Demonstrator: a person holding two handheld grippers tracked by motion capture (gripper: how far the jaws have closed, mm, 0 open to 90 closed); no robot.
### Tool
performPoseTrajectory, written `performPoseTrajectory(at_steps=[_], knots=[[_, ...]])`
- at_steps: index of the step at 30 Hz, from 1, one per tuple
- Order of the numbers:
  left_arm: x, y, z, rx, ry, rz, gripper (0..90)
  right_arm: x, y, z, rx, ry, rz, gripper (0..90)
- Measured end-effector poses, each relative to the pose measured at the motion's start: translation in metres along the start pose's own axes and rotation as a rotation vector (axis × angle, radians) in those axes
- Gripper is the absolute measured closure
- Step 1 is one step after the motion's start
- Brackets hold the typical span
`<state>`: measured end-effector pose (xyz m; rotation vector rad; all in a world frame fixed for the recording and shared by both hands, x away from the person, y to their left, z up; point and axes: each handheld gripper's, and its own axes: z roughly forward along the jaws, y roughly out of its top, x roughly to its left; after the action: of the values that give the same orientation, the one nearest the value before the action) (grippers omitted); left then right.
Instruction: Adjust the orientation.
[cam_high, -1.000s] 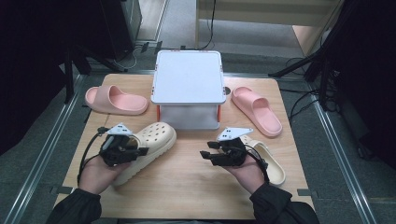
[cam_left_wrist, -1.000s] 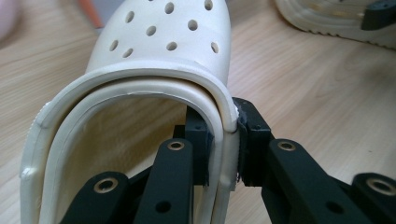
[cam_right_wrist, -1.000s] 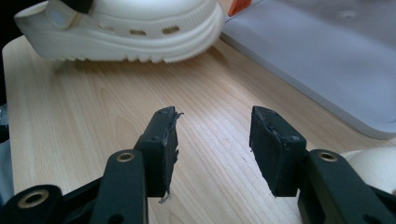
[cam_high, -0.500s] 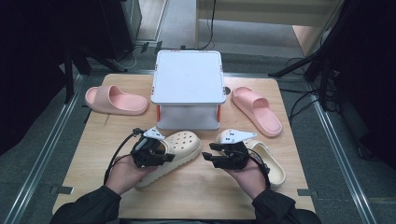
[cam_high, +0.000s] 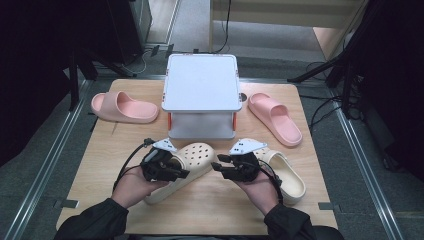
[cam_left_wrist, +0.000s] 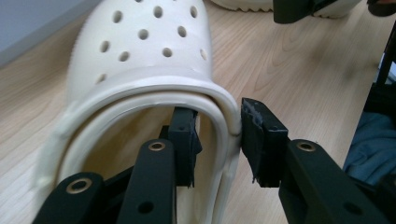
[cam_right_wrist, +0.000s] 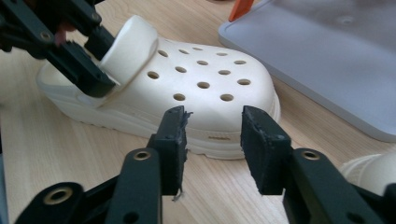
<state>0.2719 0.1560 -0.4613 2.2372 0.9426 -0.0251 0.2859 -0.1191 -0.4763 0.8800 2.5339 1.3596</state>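
Two cream perforated clogs, one (cam_high: 186, 165) near the left, the other (cam_high: 286, 175) at right; two pink slides, one (cam_high: 122, 107) far left, one (cam_high: 275, 118) far right; one grey-topped stand (cam_high: 201, 82); one wooden table (cam_high: 215, 210); two handheld grippers, left (cam_high: 172, 170) and right (cam_high: 226, 167).

Brightness: the tabletop (cam_high: 210, 200) is evenly and softly lit from above; the surroundings at far left and far right fall into near black.
Shadows: faint, short and soft-edged.
Glare: a mild sheen on the white lid (cam_high: 201, 82).
Sharpness: the high view is slightly soft and grainy.
Focus: in both gripper views the near tongs blur slightly.
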Motion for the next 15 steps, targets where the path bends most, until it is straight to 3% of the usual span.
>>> performPoseTrajectory(at_steps=[5, 8, 9, 15], knots=[[0.002, -0.001, -0.018, -0.014, 0.005, 0.009, 68.2, 0.003, 0.004, 0.003, 0.007, 0.028, 0.029, 72.8], [0.005, 0.000, -0.025, -0.018, -0.020, 0.021, 73.4, 0.004, 0.006, 0.006, 0.007, 0.035, 0.034, 76.1], [0.007, 0.000, -0.030, -0.024, -0.006, 0.050, 76.4, 0.007, 0.007, 0.012, 0.017, 0.050, 0.036, 79.5], [0.023, -0.001, -0.040, -0.039, 0.031, 0.050, 87.3, 0.012, 0.008, 0.026, 0.038, 0.061, 0.038, 86.9]])
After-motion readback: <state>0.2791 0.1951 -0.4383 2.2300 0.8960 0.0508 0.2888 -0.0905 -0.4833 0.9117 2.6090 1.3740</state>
